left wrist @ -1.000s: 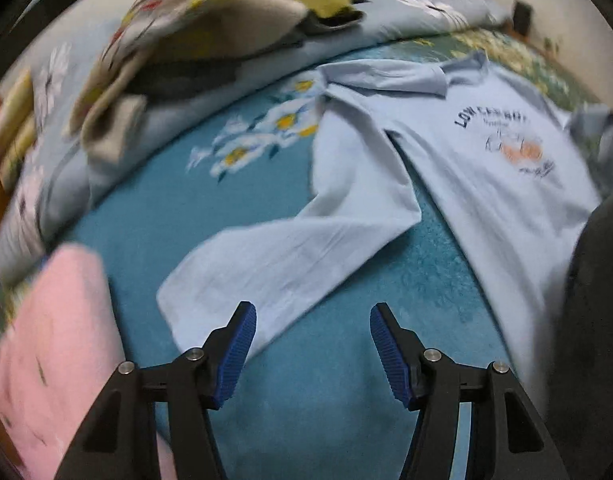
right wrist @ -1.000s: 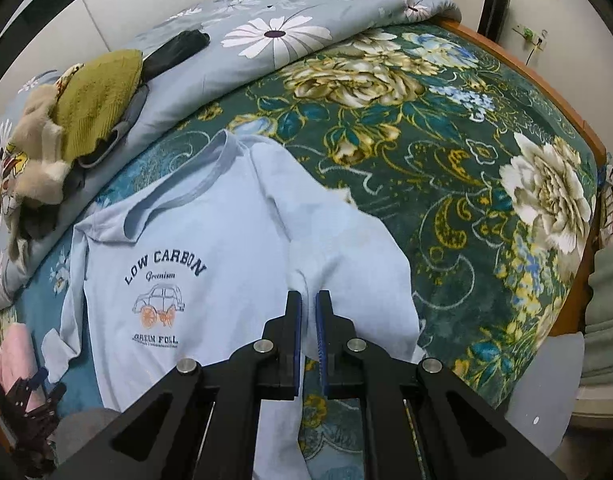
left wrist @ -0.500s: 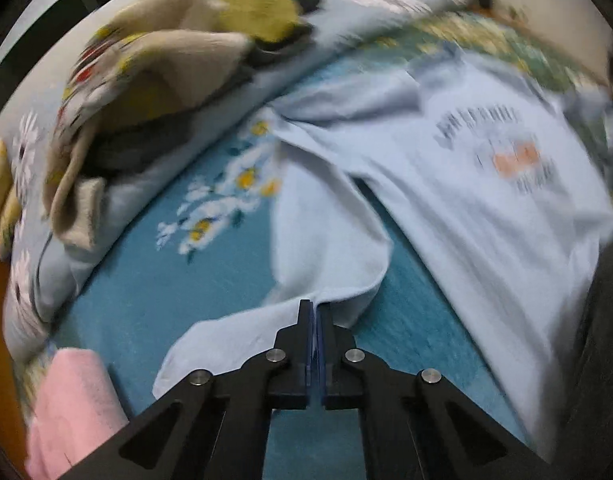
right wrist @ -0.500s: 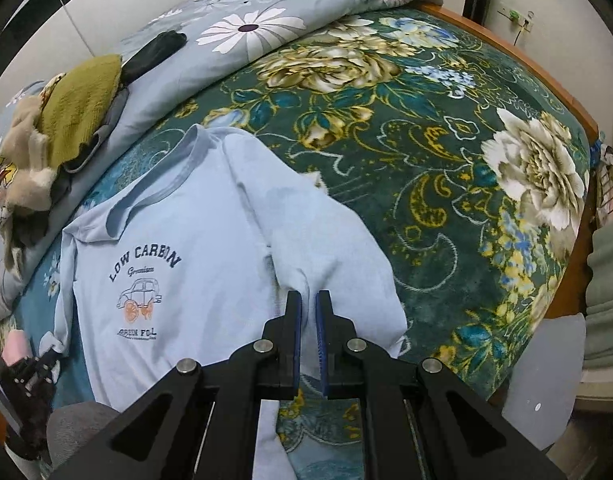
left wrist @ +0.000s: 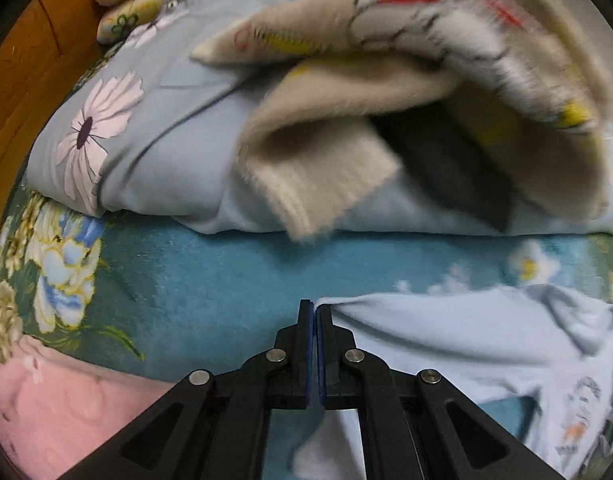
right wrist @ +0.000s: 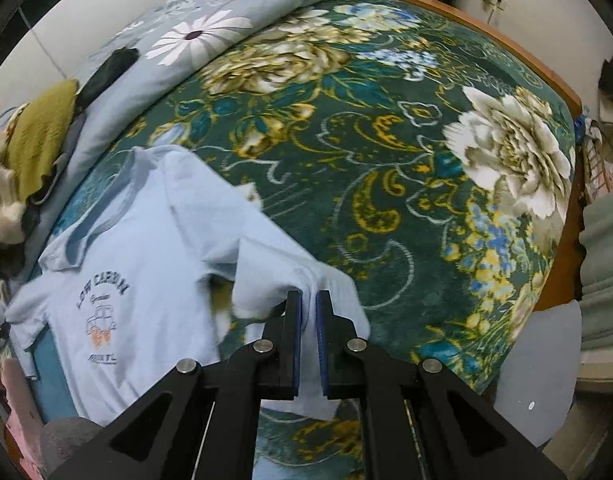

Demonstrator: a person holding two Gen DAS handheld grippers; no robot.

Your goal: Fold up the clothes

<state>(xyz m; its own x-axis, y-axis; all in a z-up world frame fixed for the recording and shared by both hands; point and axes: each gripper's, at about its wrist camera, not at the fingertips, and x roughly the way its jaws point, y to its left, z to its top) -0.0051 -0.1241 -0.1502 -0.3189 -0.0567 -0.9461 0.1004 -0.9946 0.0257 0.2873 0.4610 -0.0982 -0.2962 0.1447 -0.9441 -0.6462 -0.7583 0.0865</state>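
A bed (right wrist: 446,128) covered by a dark green floral blanket fills the scene, with a pale blue daisy-print quilt (right wrist: 210,32) bunched along its far side. A light blue long-sleeved shirt (right wrist: 146,264) (printed with lettering and a small car) lies face up on the near left of the blanket. The right gripper (right wrist: 307,300) pinches one sleeve between its fingers. The left gripper (left wrist: 315,308) has its fingers pressed together on the other sleeve's cuff. A pink garment (left wrist: 46,412) lies near left.
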